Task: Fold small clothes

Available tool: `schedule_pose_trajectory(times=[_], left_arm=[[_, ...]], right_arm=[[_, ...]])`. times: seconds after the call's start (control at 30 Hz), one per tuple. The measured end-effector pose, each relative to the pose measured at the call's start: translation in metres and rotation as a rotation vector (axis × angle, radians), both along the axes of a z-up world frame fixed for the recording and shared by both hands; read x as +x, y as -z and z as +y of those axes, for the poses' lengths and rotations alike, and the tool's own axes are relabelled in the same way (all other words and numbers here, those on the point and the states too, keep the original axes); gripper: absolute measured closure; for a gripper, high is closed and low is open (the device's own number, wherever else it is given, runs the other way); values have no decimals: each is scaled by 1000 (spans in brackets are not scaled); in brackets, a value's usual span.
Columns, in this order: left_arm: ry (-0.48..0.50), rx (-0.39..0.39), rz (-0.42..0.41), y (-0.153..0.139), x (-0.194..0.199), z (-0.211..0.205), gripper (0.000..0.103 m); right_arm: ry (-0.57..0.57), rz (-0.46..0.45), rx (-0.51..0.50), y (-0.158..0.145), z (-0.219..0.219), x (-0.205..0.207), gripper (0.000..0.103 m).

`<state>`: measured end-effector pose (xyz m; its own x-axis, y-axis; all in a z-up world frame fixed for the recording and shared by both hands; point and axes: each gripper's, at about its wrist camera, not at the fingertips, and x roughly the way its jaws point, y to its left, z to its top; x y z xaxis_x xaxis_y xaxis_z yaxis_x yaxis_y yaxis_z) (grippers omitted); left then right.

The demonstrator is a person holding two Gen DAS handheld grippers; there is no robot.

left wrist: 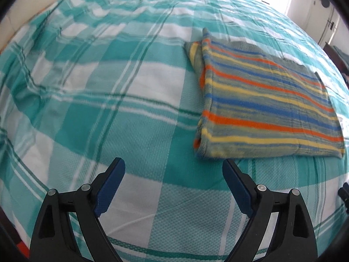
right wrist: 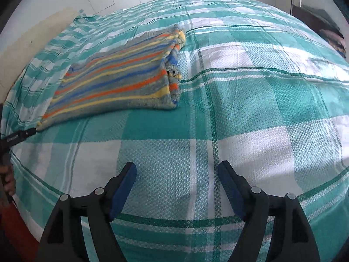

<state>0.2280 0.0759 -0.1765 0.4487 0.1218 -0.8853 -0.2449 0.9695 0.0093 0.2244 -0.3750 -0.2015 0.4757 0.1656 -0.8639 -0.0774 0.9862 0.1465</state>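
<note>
A small striped garment (left wrist: 266, 100), grey with orange, blue and yellow bands, lies folded flat on the teal-and-white checked bedspread (left wrist: 122, 113). In the left wrist view it sits up and to the right of my left gripper (left wrist: 173, 166), which is open and empty above bare bedspread. In the right wrist view the same garment (right wrist: 122, 74) lies to the upper left, its folded edge towards the middle. My right gripper (right wrist: 177, 170) is open, with nothing between its blue pads. Neither gripper touches the garment.
The bedspread (right wrist: 250, 109) covers the whole bed, with light wrinkles at the far left. A hand on a dark handle (right wrist: 15, 137) shows at the left edge of the right wrist view. White wall panels and a door stand beyond the bed.
</note>
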Motion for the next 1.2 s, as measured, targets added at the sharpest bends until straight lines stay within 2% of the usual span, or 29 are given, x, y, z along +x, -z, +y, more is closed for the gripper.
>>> schedule_pose_trajectory(times=[0.1, 0.17, 0.2, 0.27, 0.33, 0.4, 0.43, 0.47, 0.53, 0.63, 0.7, 0.77, 0.87, 0.93, 1.0, 1.03, 1.1, 1.2], left_arm=[[-34, -115, -22, 6, -12, 10, 11], [-16, -254, -113, -1, -17, 17, 11], [-6, -289, -138, -4, -15, 17, 11], [8, -330, -160, -7, 0, 17, 6], [5, -336, -122, 1, 22, 14, 8], [1, -339, -87, 11, 39, 12, 27], [11, -341, -77, 13, 42, 10, 55], [22, -347, -68, 17, 44, 8, 76], [14, -380, -77, 20, 41, 8, 91], [-15, -435, -101, 24, 34, 13, 96], [-27, -458, -111, 25, 32, 15, 96], [-30, -469, -114, 26, 32, 17, 96], [-24, -473, -122, 27, 30, 16, 97], [-21, -472, -127, 25, 27, 16, 97], [-16, -467, -139, 19, 22, 15, 98], [-11, -462, -149, 15, 20, 14, 99], [7, -456, -185, -2, 14, 9, 99], [73, -440, -255, -38, 11, -13, 99]], right_arm=[[-21, 25, -51, -1, 8, 1, 21], [-17, 59, -81, -9, 13, 2, 22], [-20, 57, -92, -16, 17, 3, 22], [-50, 14, -122, -36, 31, 8, 22], [-116, -39, -144, -60, 57, 22, 22], [-206, -73, -125, -84, 93, 46, 22], [-247, -80, -109, -92, 111, 58, 22], [-296, -86, -90, -100, 133, 74, 22], [-393, -87, -75, -109, 183, 108, 22], [-503, -48, -88, -101, 257, 156, 22], [-554, -1, -103, -84, 309, 184, 22], [-574, 63, -123, -59, 359, 206, 22], [-554, 139, -196, -21, 406, 219, 25], [-532, 147, -291, 2, 425, 222, 32], [-501, 155, -369, 16, 429, 224, 83], [-485, 137, -372, 14, 424, 226, 92], [-465, 131, -268, 2, 404, 230, 94], [-425, 89, -119, -35, 356, 238, 95]])
